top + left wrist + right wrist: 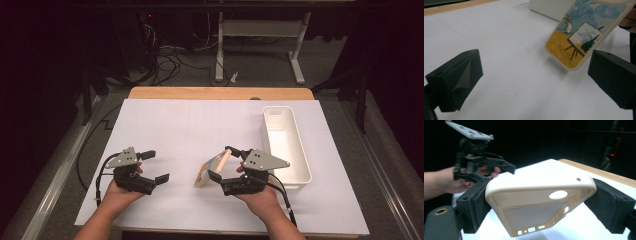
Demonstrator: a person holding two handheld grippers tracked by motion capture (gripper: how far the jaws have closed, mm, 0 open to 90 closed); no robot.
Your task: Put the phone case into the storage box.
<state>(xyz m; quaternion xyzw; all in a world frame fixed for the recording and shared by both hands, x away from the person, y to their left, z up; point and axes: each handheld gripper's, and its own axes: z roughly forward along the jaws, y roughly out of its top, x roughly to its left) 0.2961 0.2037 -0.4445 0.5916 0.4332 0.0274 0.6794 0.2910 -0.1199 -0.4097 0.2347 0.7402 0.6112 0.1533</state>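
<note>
A cream phone case (212, 170) with a painted back of a painter at an easel in a yellow field (584, 32) hangs tilted above the white sheet. My right gripper (221, 163) is shut on it, one pad on each long edge. The right gripper view looks into the case's hollow inside (536, 202) with its camera cutout, held between that gripper's (541, 205) two black jaws. My left gripper (156, 166) stands open to the left of the case, nothing between its jaws (534, 82). It also appears in the right gripper view (481, 162), held in a hand.
A white sheet (190, 125) covers most of the wooden table (220, 93). A long white bin (305, 165) lies at the right, its wall (546, 8) behind the case. Beyond the table's far edge are cables and a stand's legs on a dark floor.
</note>
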